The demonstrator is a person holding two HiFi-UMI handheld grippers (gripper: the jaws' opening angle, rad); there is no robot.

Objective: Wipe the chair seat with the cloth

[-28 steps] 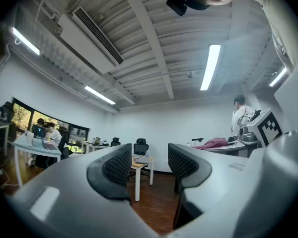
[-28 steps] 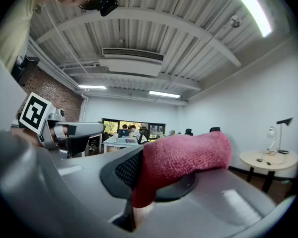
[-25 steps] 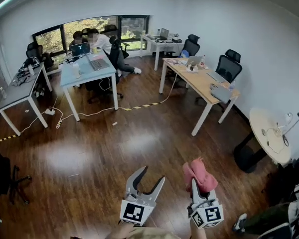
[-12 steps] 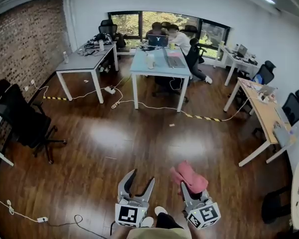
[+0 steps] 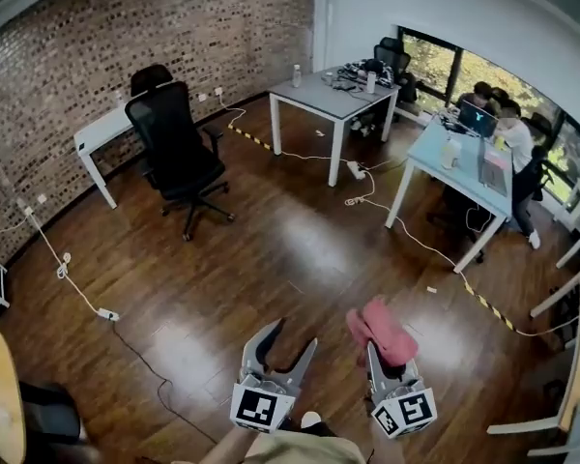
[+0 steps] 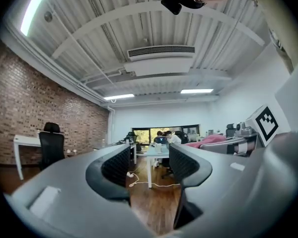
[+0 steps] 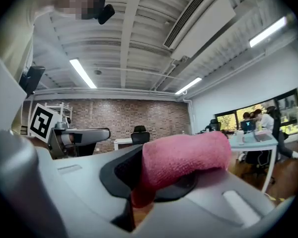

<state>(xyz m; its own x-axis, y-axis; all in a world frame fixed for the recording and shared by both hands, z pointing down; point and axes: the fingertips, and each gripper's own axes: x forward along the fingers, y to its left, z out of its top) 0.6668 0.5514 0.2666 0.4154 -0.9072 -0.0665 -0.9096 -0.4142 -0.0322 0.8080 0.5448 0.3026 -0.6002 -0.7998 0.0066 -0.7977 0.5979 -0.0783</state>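
The fingers of the right gripper (image 5: pixel 387 356) pinch the rolled pink cloth (image 5: pixel 379 325), which bulges up over them. The fingers of the left gripper (image 5: pixel 292 341) stand spread with nothing between them. Both hang low in front of the person, over the wooden floor (image 5: pixel 222 288). A second ago the grippers faced the windows (image 5: pixel 435 56); now the person has swung round toward the brick wall (image 5: pixel 126 56). That brings the black office chair (image 5: pixel 179 148) into sight ahead and to the left, well apart from the cloth. Its seat looks unwiped; I'd judge the approach comes next. The grip itself is unchanged.
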